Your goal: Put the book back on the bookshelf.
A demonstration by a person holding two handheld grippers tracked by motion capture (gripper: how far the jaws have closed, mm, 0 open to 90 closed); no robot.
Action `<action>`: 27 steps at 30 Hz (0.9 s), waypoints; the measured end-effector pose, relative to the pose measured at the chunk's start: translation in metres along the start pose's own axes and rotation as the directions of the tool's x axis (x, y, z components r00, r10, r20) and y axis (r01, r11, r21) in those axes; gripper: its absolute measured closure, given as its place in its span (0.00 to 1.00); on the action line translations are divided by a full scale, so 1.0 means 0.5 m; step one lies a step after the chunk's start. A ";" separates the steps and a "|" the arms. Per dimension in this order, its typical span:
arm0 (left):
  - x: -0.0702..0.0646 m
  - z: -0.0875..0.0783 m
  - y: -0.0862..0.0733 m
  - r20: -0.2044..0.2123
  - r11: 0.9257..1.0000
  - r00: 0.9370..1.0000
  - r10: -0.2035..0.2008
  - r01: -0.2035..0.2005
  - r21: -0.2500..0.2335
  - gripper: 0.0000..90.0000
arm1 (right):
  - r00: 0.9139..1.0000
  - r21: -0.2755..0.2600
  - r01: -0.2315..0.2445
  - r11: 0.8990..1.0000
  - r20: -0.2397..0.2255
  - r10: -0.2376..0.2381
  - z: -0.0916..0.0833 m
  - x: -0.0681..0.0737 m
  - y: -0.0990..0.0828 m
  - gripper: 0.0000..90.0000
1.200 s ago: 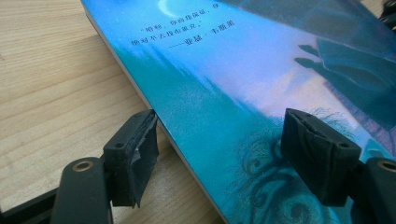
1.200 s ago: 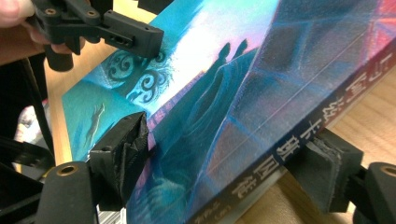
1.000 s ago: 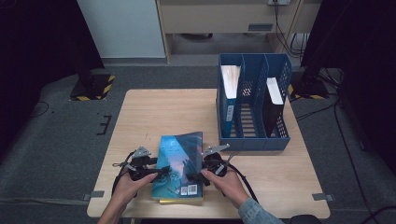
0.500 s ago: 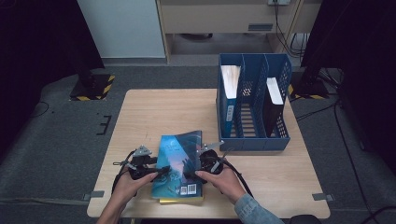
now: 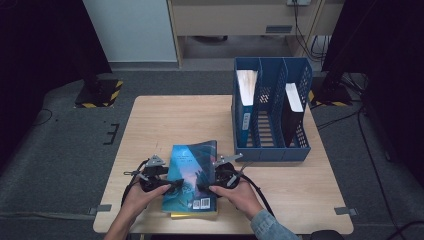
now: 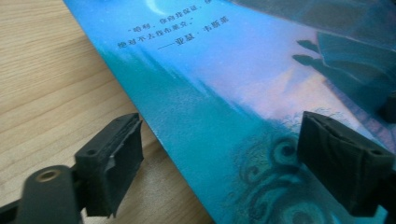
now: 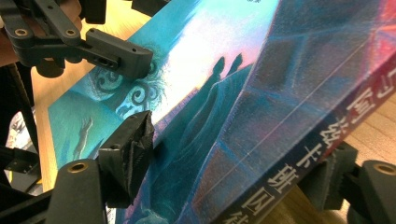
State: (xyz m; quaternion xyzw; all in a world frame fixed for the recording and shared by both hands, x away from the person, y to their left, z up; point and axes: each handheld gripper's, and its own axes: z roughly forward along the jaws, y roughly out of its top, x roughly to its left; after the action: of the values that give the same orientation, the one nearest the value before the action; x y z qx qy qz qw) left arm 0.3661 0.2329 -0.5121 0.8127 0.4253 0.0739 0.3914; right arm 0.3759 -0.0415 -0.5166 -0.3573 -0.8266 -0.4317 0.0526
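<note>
1. The right hand-held gripper [image 5: 212, 186] sits at the right side of the blue book [image 5: 192, 172]. One jaw is on the cover and the other is under the spine, so it is pinching the book.
2. The left hand-held gripper [image 5: 169, 186] sits at the left side of the same book. Its jaws are wide apart, one over the wood and one over the cover. It holds nothing.
3. The blue book lies at the near edge of the counter [image 5: 165, 120], right between the two hands. Its long side runs from near to far.
4. The book looks a bit lifted on the right side. Something yellow [image 5: 192, 216] peeks out under its near end.
5. The blue file rack [image 5: 272, 150] stands far and to the right of the book. The right hand is nearer to it, so I think the book may go that way.
</note>
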 end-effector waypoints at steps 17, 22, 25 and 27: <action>0.015 0.012 0.003 0.070 0.995 0.993 -0.098 0.096 0.029 0.20 | 1.000 0.031 0.010 0.999 0.026 -0.011 0.002 0.007 0.008 0.31; 0.023 0.000 0.015 0.055 0.994 0.994 -0.098 0.096 0.043 0.35 | 1.000 0.054 0.006 0.999 0.028 -0.008 0.004 0.007 0.016 0.33; 0.026 -0.008 0.024 0.039 0.996 0.996 -0.076 0.074 0.049 0.47 | 1.000 0.062 0.008 0.998 0.024 -0.010 0.005 0.006 0.020 0.34; 0.025 -0.010 0.028 0.027 0.997 0.998 -0.061 0.059 0.058 0.49 | 1.000 0.070 0.009 0.998 0.014 -0.009 0.005 0.004 0.023 0.37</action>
State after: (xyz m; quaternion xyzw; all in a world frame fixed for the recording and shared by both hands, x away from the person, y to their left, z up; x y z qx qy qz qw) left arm 0.3804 0.2405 -0.5014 0.8114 0.4459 0.0381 0.3761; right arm 0.3824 -0.0339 -0.5095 -0.3545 -0.8430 -0.4005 0.0572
